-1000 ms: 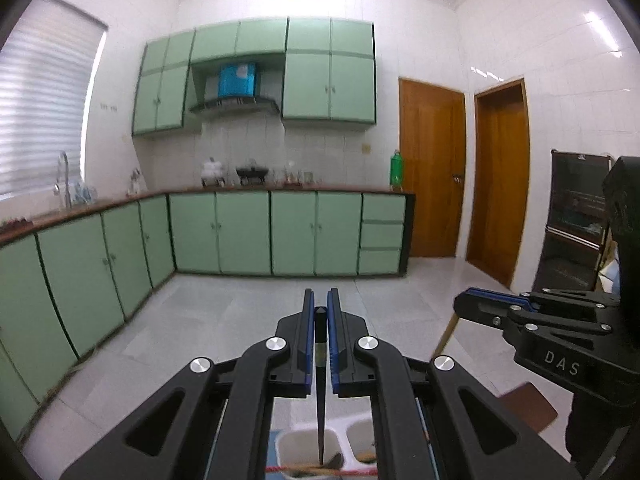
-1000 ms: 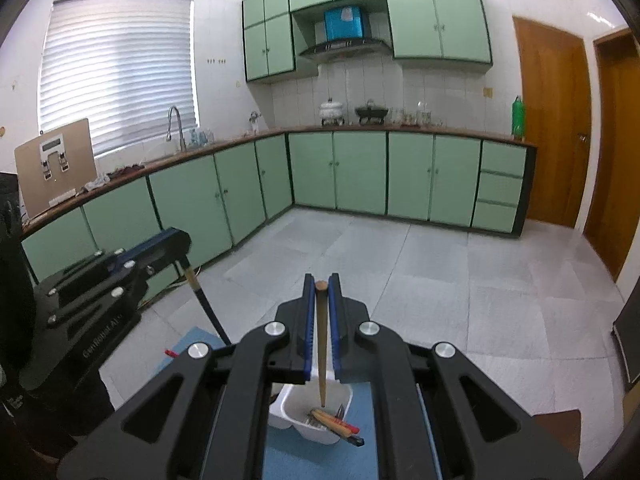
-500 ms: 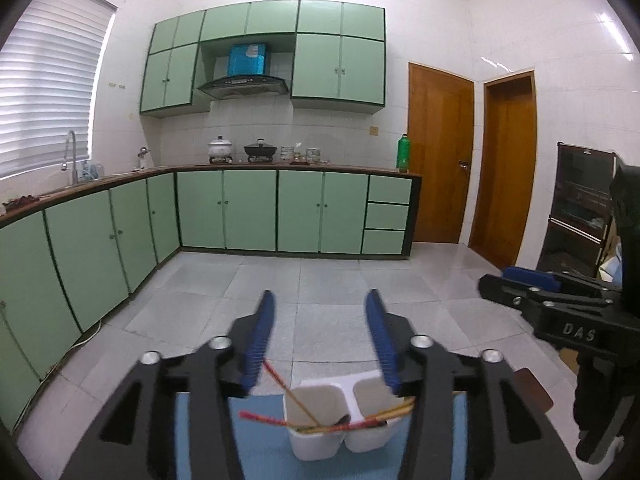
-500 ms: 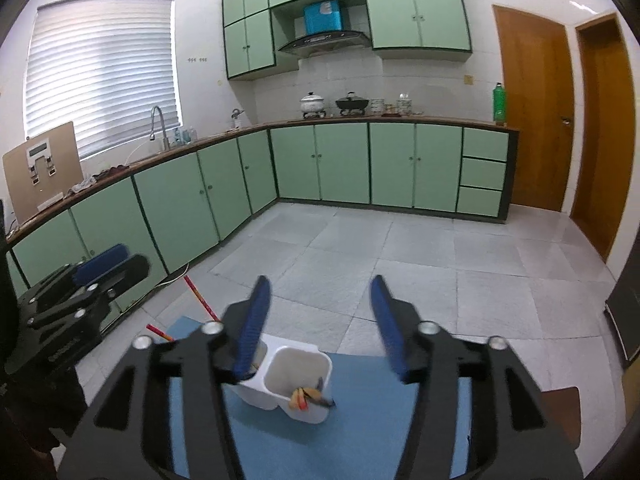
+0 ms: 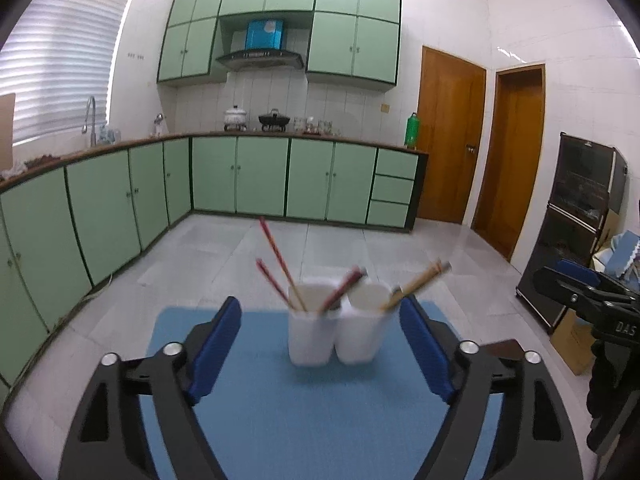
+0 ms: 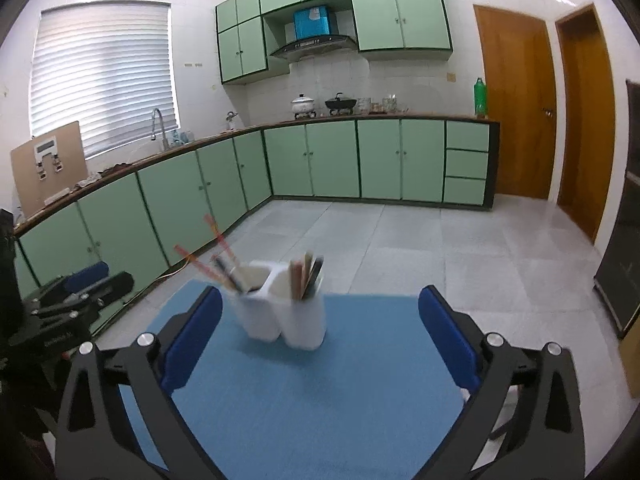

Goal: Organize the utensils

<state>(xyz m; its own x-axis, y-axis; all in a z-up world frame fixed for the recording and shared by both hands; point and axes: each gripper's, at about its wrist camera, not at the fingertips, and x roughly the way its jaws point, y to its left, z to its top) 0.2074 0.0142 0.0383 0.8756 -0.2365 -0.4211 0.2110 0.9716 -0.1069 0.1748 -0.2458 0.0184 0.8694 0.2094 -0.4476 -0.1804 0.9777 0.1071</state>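
Chopsticks (image 5: pixel 276 264) stand slanted in a white two-cup holder (image 5: pixel 334 330) on the blue mat (image 5: pixel 312 420) covering the surface; they look light, stiff and slick, best pinched near the raised ends. Left tool (image 5: pixel 320 354) and right tool (image 6: pixel 320 346) are both spread and empty; green kitchen cabinets (image 5: pixel 260 176) and grey tiled floor (image 6: pixel 460 248) lie beyond.

The left gripper (image 5: pixel 320 344), jaws wide apart, faces a white holder (image 5: pixel 334 330) of chopsticks (image 5: pixel 276 264) on a blue mat (image 5: pixel 320 420).

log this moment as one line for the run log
left gripper: open, empty | right gripper: open, empty | chopsticks: in white holder | holder: on blue mat
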